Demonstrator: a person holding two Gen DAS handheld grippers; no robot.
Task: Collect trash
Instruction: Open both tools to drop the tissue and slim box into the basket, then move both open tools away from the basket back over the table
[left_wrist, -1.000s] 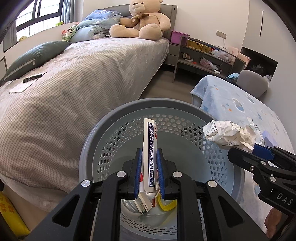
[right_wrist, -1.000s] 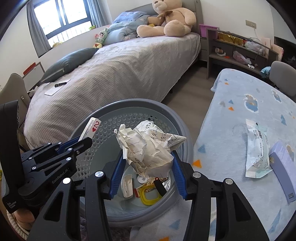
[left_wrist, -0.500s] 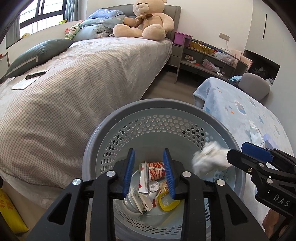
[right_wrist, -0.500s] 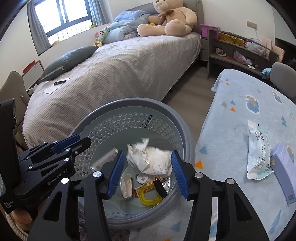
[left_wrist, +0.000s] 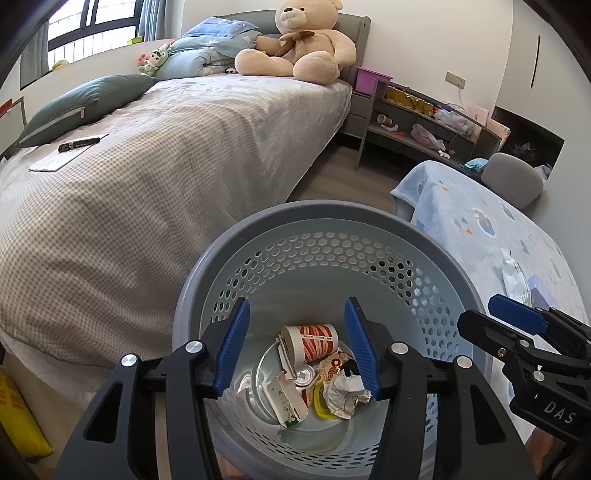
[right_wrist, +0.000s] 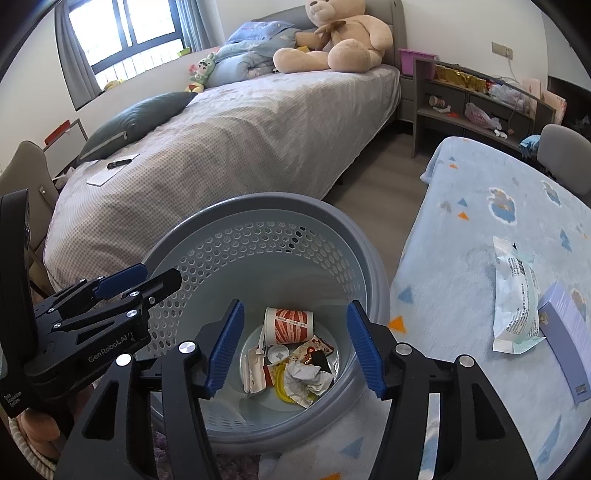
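Trash (left_wrist: 314, 373) fills the basket (left_wrist: 332, 236) at my six o'clock; left gripper (left_wrist: 300, 347) and right gripper (right_wrist: 295, 347) fingers spread, empty

Basket (right_wrist: 369, 280): between bed (right_wrist: 229, 140) on left and blanket (right_wrist: 480, 236) on right.
In basket: cup (right_wrist: 291, 325), crumpled paper (right_wrist: 306, 380).
On blanket: wrapper (right_wrist: 517, 299), box (right_wrist: 569, 332).

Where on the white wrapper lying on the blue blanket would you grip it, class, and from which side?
Grip the wrapper at its near crimped end, coming from above with the right gripper. It lies flat and long beside the purple box, so only an end gives the fingers something to pinch, probably with some blanket.
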